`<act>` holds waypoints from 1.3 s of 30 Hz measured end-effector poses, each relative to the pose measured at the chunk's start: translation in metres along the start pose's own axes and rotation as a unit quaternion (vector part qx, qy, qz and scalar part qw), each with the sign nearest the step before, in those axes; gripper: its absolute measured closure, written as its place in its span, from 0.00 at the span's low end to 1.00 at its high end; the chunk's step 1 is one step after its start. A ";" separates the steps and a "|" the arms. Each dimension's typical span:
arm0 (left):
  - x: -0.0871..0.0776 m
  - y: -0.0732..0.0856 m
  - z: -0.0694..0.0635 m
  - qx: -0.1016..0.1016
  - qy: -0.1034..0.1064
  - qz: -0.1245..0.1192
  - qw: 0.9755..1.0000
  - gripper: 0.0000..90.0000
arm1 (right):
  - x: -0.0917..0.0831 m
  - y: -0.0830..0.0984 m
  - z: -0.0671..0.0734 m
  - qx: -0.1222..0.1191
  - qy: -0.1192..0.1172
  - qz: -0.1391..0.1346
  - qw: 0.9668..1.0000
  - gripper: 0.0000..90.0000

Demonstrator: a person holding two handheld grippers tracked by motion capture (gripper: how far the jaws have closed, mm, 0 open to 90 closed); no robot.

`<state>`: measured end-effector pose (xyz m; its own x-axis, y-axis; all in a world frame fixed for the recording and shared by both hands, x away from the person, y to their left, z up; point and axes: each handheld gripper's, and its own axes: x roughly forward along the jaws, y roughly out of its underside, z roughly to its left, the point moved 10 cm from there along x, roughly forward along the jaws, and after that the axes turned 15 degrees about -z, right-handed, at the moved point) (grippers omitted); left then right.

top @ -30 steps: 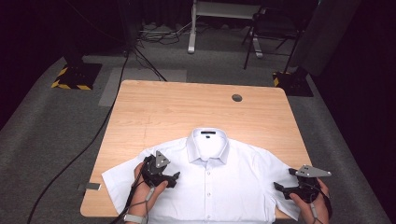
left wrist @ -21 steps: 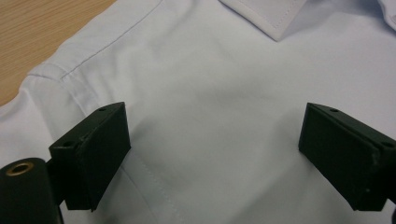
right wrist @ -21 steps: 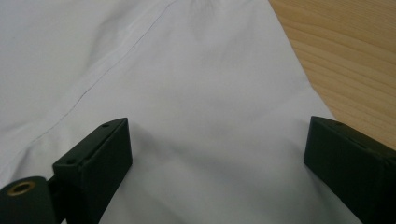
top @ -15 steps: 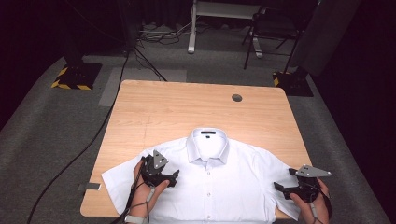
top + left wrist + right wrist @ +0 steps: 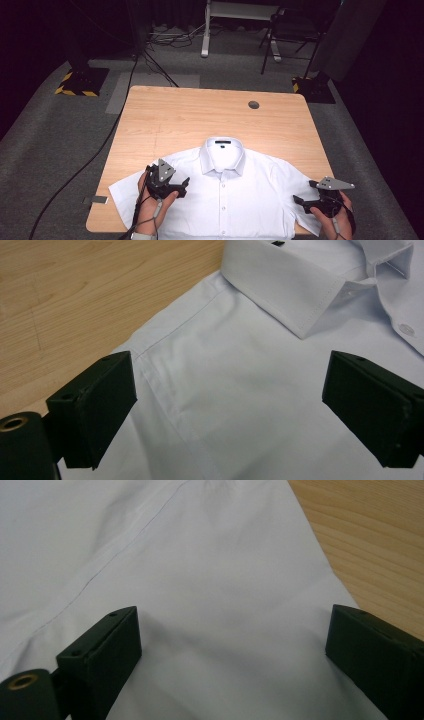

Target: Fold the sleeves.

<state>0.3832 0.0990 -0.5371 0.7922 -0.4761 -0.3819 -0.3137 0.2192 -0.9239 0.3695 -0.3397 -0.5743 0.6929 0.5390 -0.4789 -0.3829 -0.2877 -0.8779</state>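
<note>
White short-sleeved dress shirt [image 5: 235,195] spread flat, front up and buttoned, on the near half of the wooden table [image 5: 200,117], collar [image 5: 223,150] pointing away from the person. Small black label [image 5: 223,142] inside the neckband, also seen at the top edge of the left gripper view [image 5: 278,243]; any writing on it too small to read. No other brand or lettering legible anywhere.

Left gripper [image 5: 184,184] held in the left hand [image 5: 152,200] over the shirt's left shoulder area, close to the collar; jaws spread wide with nothing between them, only cloth beneath. In the left gripper view, shoulder seam [image 5: 170,335] and folded collar edge [image 5: 300,285] lying ahead of the jaws, one white button [image 5: 406,329] at the right.

Right gripper [image 5: 298,200] held in the right hand [image 5: 335,215] at the right sleeve [image 5: 300,185], near the table's near right corner; jaws likewise spread wide, gripping nothing. In the right gripper view, plain white sleeve cloth [image 5: 215,595] between and below the jaws, bare wood [image 5: 370,540] at the upper right.

Round dark cable hole [image 5: 253,105] in the tabletop, well apart from the shirt.

Against the pictures from a second and half a second ago: shirt in the same place, both grippers in nearly the same spots, no change in jaw spread that can be made out.
</note>
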 end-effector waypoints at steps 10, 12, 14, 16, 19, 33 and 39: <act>-0.016 0.005 0.013 0.008 -0.013 0.003 1.000 0.08 | 0.000 0.000 0.000 0.000 0.000 0.000 1.000 0.09; -0.019 0.006 0.016 0.007 -0.017 0.003 1.000 0.08 | 0.000 0.000 0.000 0.000 0.000 0.000 1.000 0.09; -0.023 0.007 0.020 0.004 -0.020 0.001 1.000 0.08 | 0.000 0.000 0.000 0.000 0.000 0.000 1.000 0.09; -0.025 0.008 0.022 0.004 -0.023 0.000 1.000 0.08 | 0.000 0.000 0.000 0.000 0.000 0.000 1.000 0.09; -0.031 0.010 0.028 0.004 -0.026 -0.001 1.000 0.08 | 0.000 0.000 0.000 0.000 0.000 0.000 1.000 0.09; -0.053 0.015 0.050 -0.004 -0.051 -0.004 0.999 0.08 | 0.000 0.000 0.000 0.000 0.000 0.000 1.000 0.09; -0.061 0.015 0.058 -0.005 -0.057 -0.008 0.998 0.08 | 0.000 0.000 0.000 0.000 0.000 0.000 1.000 0.09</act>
<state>0.3601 0.1806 -0.5260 0.8514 -0.3791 -0.3625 -0.3053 0.2040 -0.9302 0.3695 -0.3397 -0.5743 0.6932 0.5389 -0.4786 -0.3828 -0.2874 -0.8780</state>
